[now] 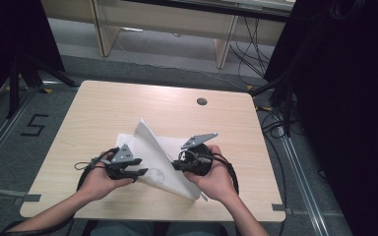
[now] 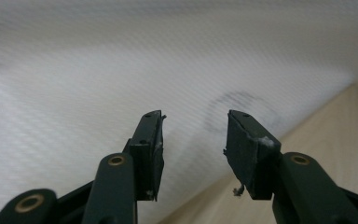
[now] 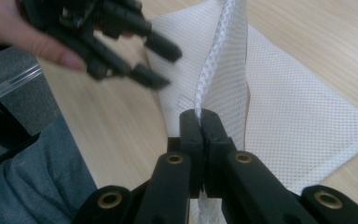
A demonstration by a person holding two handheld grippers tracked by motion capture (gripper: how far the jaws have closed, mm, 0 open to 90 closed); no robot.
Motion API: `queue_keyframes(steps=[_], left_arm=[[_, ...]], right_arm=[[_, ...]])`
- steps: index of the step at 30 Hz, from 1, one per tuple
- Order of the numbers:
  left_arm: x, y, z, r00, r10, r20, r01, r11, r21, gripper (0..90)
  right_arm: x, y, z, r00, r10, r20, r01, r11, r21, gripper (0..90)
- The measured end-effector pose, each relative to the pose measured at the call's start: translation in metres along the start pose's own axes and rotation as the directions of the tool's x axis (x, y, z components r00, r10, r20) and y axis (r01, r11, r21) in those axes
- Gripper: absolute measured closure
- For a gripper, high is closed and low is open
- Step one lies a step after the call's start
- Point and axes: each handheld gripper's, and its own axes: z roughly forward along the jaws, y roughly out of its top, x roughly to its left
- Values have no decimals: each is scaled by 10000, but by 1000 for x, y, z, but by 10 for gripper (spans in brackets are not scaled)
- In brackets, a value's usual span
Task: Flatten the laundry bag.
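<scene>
A white mesh cloth (image 1: 152, 147) lies on the light wooden table (image 1: 128, 103), with one fold lifted into a peak. My right gripper (image 1: 175, 165) is shut on the raised edge of the cloth (image 3: 289, 112); in the right gripper view its jaws (image 3: 200, 116) pinch the mesh seam between them. My left gripper (image 1: 139, 168) is open beside the lifted fold. In the left gripper view its jaws (image 2: 193, 130) face the cloth (image 2: 121, 70) near a faint round mark (image 2: 242, 105), with nothing between them. The left gripper (image 3: 165, 67) also shows in the right gripper view, just off the cloth.
A round cable hole (image 1: 202, 102) sits near the table's far edge. Bare table (image 1: 103, 113) lies left of and behind the cloth. On the floor to the left is a taped "5" (image 1: 33, 125). Cables (image 1: 275, 123) trail past the right edge. A trouser leg (image 3: 28, 177) is below the near edge.
</scene>
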Motion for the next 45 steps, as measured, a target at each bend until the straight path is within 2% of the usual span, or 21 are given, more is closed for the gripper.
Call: queue_keyframes(steps=[2,4,7,12,14,16,17,21,24,25,26,27,28,32,34,35,36,37,39,40,45], left_arm=[[9,-4,-8,9996,-132,-237,131,9999,-65,558],[16,-10,-15,9973,-538,-498,534,9985,-100,558],[29,-15,-27,9932,-789,-858,787,9969,-64,559],[50,-21,-39,9773,-1315,-1664,1292,9913,-246,560],[54,-22,-41,9746,-1440,-1717,1422,9896,-232,560],[64,-24,-43,9660,-1629,-2009,1612,9866,-249,560],[66,-25,-43,9608,-1733,-2163,1703,9849,-324,560],[73,-29,-41,9563,-1926,-2198,1929,9810,-205,557],[75,-30,-40,9557,-1921,-2228,1929,9810,-183,558],[76,-30,-42,9591,-1752,-2224,1804,9836,32,557],[76,-30,-40,9531,-2004,-2268,2004,9794,-233,557],[79,-30,-42,9591,-1714,-2255,1779,9840,87,557],[78,-31,-40,9515,-2031,-2313,2033,9788,-231,557],[84,-33,-42,9427,-2226,-2487,2234,9744,-254,554],[86,-35,-42,9412,-2310,-2464,2324,9723,-237,554],[89,-35,-44,9499,-2001,-2402,2096,9777,142,553],[87,-35,-41,9398,-2430,-2401,2423,9696,-327,552],[87,-35,-41,9405,-2401,-2406,2403,9703,-289,549],[87,-36,-39,9443,-2485,-2157,2449,9686,-439,543],[87,-35,-38,9438,-2564,-2085,2520,9665,-480,540],[86,-34,-37,9480,-2475,-2000,2424,9689,-499,534]], right_arm=[[4,-1,3,10000,-65,2,65,9999,-129,900],[7,-1,1,9991,-325,-274,328,9994,92,900],[13,-4,6,9978,-455,-479,457,9989,37,900],[20,-9,9,9959,-585,-684,612,9974,381,900],[23,-11,10,9950,-653,-760,693,9963,502,900],[28,-14,12,9939,-597,-927,640,9970,442,900],[29,-14,12,9908,-877,-1034,933,9943,509,900],[37,-17,13,9836,-1208,-1341,1303,9894,644,900],[42,-20,15,9794,-1238,-1592,1371,9877,754,900],[45,-21,16,9772,-1312,-1670,1465,9857,829,900],[46,-23,17,9754,-1382,-1716,1548,9841,872,900],[49,-24,18,9728,-1408,-1841,1600,9826,941,900],[50,-25,19,9710,-1475,-1880,1685,9805,1013,900],[55,-29,20,9546,-1794,-2377,2081,9728,1017,900],[56,-32,20,9507,-1942,-2416,2262,9676,1123,900],[57,-33,19,9519,-1799,-2479,2147,9692,1208,900],[58,-35,18,9476,-1792,-2644,2174,9683,1232,900],[58,-36,19,9415,-1867,-2805,2279,9660,1221,899],[58,-40,19,9393,-1740,-2958,2231,9645,1410,899],[58,-42,21,9289,-1696,-3291,2284,9621,1490,899],[61,-51,30,9221,-1739,-3457,2550,9450,2048,898]])
